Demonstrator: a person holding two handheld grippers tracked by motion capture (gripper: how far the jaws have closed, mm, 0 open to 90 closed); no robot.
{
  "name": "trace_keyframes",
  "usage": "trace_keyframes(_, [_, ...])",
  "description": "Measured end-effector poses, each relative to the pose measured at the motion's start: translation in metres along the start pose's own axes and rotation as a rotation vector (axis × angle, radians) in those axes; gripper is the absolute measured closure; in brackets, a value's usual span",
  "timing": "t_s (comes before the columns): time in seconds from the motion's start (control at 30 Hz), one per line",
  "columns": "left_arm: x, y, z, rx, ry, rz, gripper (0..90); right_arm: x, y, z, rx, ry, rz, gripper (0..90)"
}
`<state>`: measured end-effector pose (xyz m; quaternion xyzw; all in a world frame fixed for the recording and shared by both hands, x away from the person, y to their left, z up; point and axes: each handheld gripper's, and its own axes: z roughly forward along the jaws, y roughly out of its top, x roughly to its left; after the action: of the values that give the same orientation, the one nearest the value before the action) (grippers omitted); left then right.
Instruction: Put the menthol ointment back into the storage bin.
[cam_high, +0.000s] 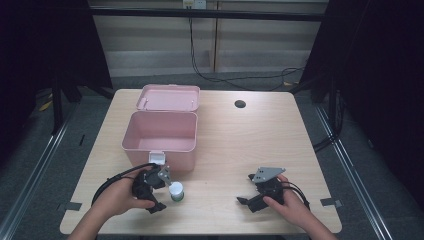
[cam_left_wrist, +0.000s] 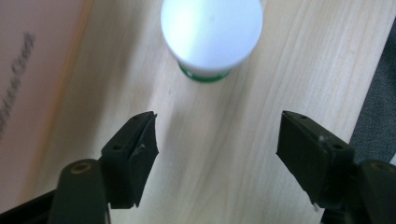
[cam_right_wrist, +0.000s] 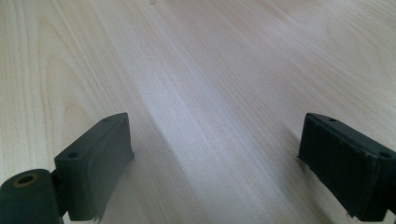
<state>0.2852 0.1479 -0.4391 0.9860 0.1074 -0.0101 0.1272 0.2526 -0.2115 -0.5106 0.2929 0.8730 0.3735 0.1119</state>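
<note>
White-capped small round jar with a green base (cam_left_wrist: 211, 37) stands upright on the pale wood-grain worktop (cam_high: 235, 150), ahead of the left gripper (cam_left_wrist: 217, 140) and beyond its tips, not between them. Its long axis is vertical; the jaws stand partly open on either side of bare wood, holding nothing. The left hand (cam_high: 120, 197) is much the nearer. The right gripper (cam_high: 250, 192) rests well apart on the worktop, jaws wide, empty. Just behind the jar sits an open pink plastic box with a hinged lid (cam_high: 160, 137). Dark curtains and cables line the room beyond.
</note>
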Motion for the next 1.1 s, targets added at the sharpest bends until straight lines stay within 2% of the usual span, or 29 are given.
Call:
trace_keyframes(0.2, [-0.003, 0.022, -0.004, 0.053, -0.008, 0.023, 31.7, 0.0, 0.0, 0.0, 0.002, 0.0, 0.001, 9.0])
trace_keyframes(0.4, [-0.004, 0.037, -0.006, 0.092, -0.012, 0.061, 32.7, 0.0, 0.0, 0.0, 0.002, -0.002, 0.004, 9.0])
trace_keyframes(0.7, [0.001, 0.049, -0.001, 0.134, -0.013, 0.053, 35.6, 0.0, 0.0, 0.0, 0.002, -0.002, 0.002, 9.0])
trace_keyframes(0.77, [0.003, 0.051, 0.0, 0.148, 0.0, 0.06, 35.6, 0.0, 0.0, 0.0, 0.002, -0.002, 0.004, 9.0])
trace_keyframes(0.9, [0.004, 0.057, 0.0, 0.152, -0.015, 0.055, 36.7, 0.0, 0.0, 0.0, 0.002, -0.002, 0.004, 9.0])
trace_keyframes(1.1, [0.006, 0.065, 0.003, 0.182, -0.036, 0.064, 40.0, 0.0, 0.0, 0.0, 0.002, -0.002, 0.003, 9.0])
